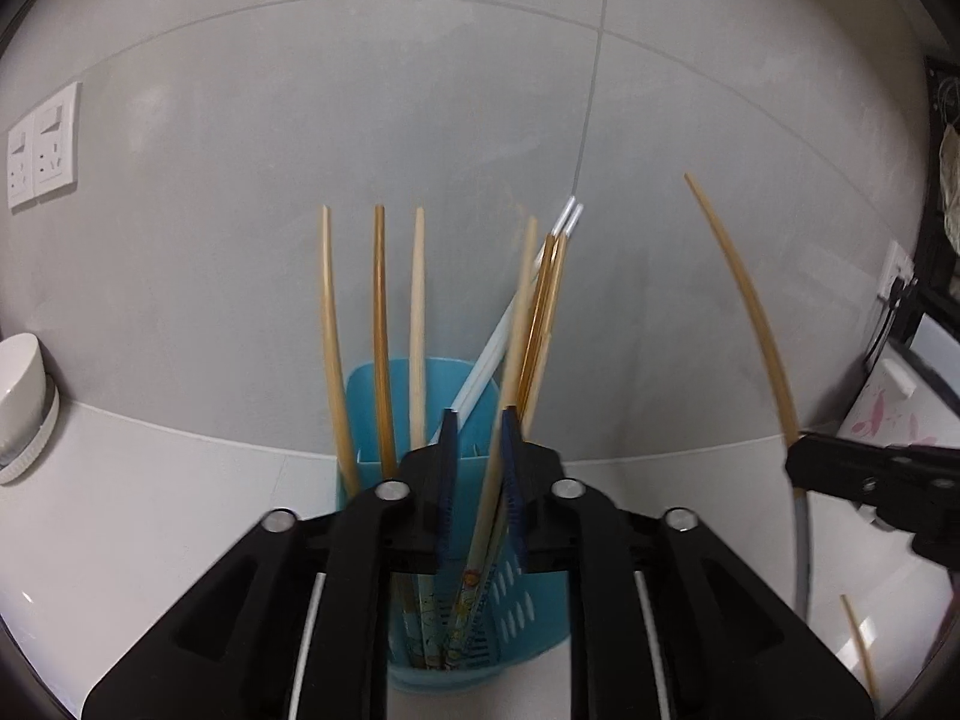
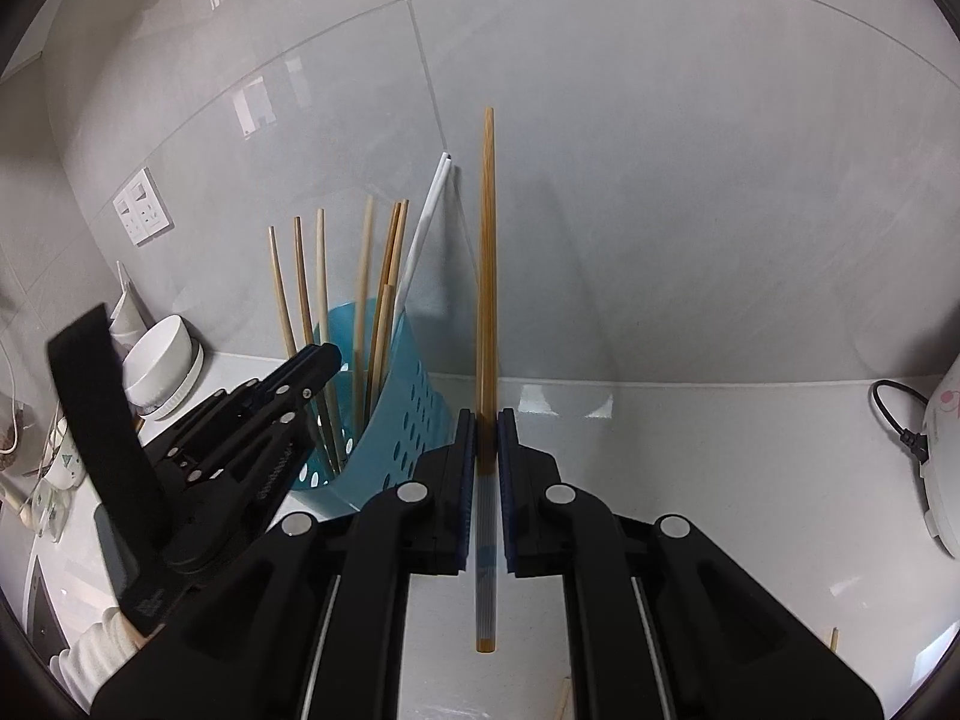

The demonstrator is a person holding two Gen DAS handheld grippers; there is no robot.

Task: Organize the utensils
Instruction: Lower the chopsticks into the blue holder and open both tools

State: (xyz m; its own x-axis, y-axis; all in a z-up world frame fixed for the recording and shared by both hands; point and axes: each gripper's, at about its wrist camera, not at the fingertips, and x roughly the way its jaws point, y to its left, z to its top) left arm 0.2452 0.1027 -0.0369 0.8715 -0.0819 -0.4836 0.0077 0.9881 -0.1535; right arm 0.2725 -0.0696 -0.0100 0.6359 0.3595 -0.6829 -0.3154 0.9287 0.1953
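A blue perforated utensil holder (image 1: pixel 528 612) stands on the white counter against the wall, with several wooden chopsticks (image 1: pixel 379 324) and two white ones (image 1: pixel 498 336) upright in it. My left gripper (image 1: pixel 477 450) is open just above the holder, with one chopstick (image 1: pixel 507 402) loose between its fingers, its lower end in the holder. My right gripper (image 2: pixel 486 438) is shut on a wooden chopstick with a pale lower part (image 2: pixel 486 276), held upright to the right of the holder (image 2: pixel 414 408). That gripper also shows at the right in the left wrist view (image 1: pixel 840 468).
A white bowl (image 2: pixel 159 363) sits left of the holder by the wall sockets (image 2: pixel 141 215). A white appliance with a black cord (image 2: pixel 942 456) stands at the right. Loose chopsticks (image 1: pixel 858 648) lie on the counter near the front right.
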